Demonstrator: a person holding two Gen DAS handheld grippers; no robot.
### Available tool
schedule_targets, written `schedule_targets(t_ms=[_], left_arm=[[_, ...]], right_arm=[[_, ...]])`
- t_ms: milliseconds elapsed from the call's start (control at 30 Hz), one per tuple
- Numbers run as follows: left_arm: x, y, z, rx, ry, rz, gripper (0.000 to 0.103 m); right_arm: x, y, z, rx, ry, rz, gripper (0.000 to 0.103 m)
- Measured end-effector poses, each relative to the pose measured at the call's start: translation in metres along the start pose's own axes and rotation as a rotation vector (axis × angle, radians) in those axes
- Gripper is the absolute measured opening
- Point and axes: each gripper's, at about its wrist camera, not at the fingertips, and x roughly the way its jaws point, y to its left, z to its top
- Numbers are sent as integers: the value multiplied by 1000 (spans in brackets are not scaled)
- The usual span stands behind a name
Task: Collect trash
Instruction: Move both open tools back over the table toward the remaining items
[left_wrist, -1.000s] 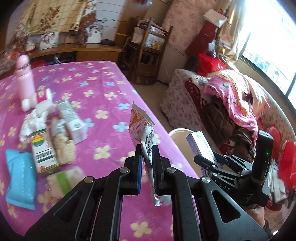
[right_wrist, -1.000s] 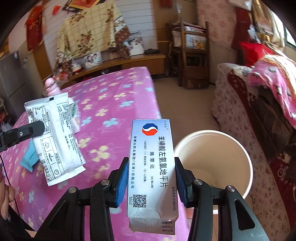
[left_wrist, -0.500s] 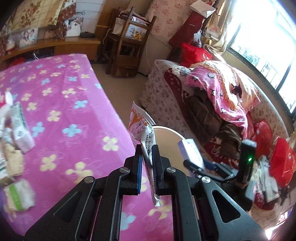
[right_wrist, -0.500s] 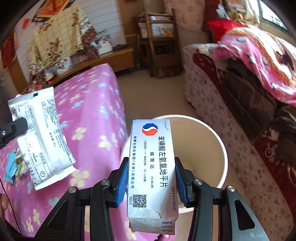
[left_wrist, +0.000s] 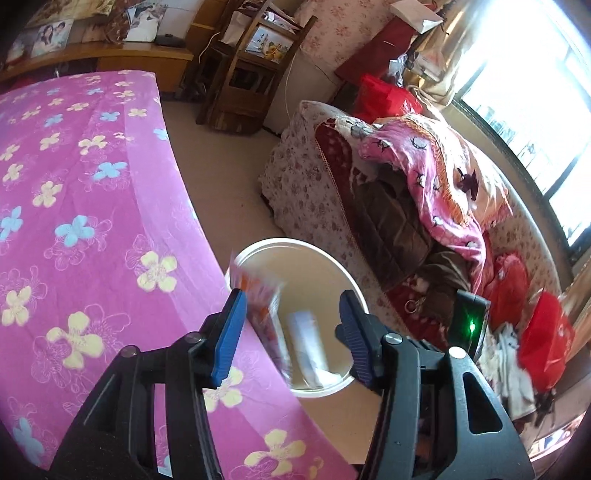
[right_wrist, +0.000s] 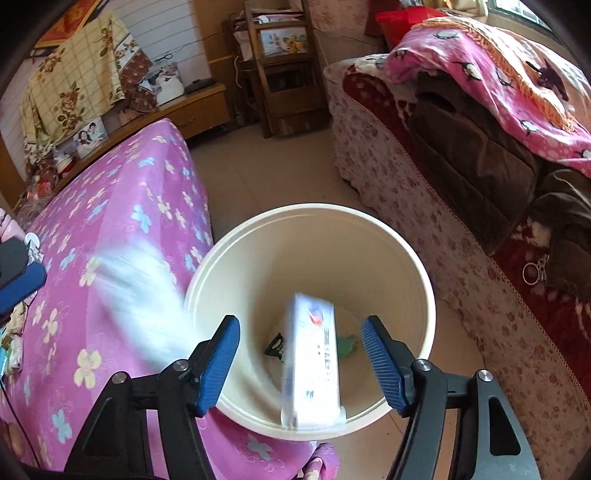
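Cluttered living room, pink floral cloth on the counter (left_wrist: 92, 206), sofa (left_wrist: 406, 206) with a pink blanket (left_wrist: 443, 173) on the right, wooden shelf (left_wrist: 251, 74) at the back, bright window top right.

Left wrist view: left gripper (left_wrist: 291, 328) fingers (left_wrist: 229, 336) spread wide, nothing clamped. Orange-white wrapper (left_wrist: 264, 306) sits between them, blurred, close to the left finger; cannot tell if it touches. White bucket (left_wrist: 343, 269) stands on the floor just beside the counter edge, directly below the gripper. Box (left_wrist: 308, 343) shows inside the bucket, blurred. Green light of the other gripper's unit (left_wrist: 471, 325) glows at right. Red bags (left_wrist: 546, 332) lie near the sofa.

Right wrist view: same pink counter (right_wrist: 122, 221) on the left, sofa (right_wrist: 424, 177) on the right, tiled floor (right_wrist: 266, 166) between. Right gripper (right_wrist: 299, 354) fingers (right_wrist: 218, 362) wide apart, gripping nothing. Box (right_wrist: 314, 362) hangs blurred between them, upright, clear of both pads, over the bucket (right_wrist: 417, 266) mouth. Green scrap (right_wrist: 347, 345) and dark scrap (right_wrist: 275, 345) lie on the bucket bottom. Wrapper (right_wrist: 147, 295) is a white smear at the bucket's left rim, over the counter edge. Blue pad of the left gripper (right_wrist: 22, 284) shows at far left. More litter (right_wrist: 13, 343) lies at the left edge on the counter, too small to name.
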Motion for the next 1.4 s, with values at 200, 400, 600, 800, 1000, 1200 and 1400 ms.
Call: schedule_targets(t_ms=[200,400,600,800,1000,1200,1400], left_arm=[[-8,18,-9,-1,8,83,51],[-23,35,-18,-14,-6,167,51],[-41,42,-27,23,-25,245,51],[-67,56,-35,35,-48,305,51],[-100,85,-47,-1,-34,343,52],[-140,121,-61,-43,-23,386,57],[-179,161,-75,-89,-29,481,58]], right_arm=[[3,-2,-8,20,27,19,67],[-5,7,-9,2,18,18,67],[-19,28,-10,-34,15,36,67],[-36,65,-13,-81,0,83,67],[-45,118,-23,-162,16,158,68],[-45,173,-36,-228,51,237,69],[-46,221,-47,-298,66,283,69]])
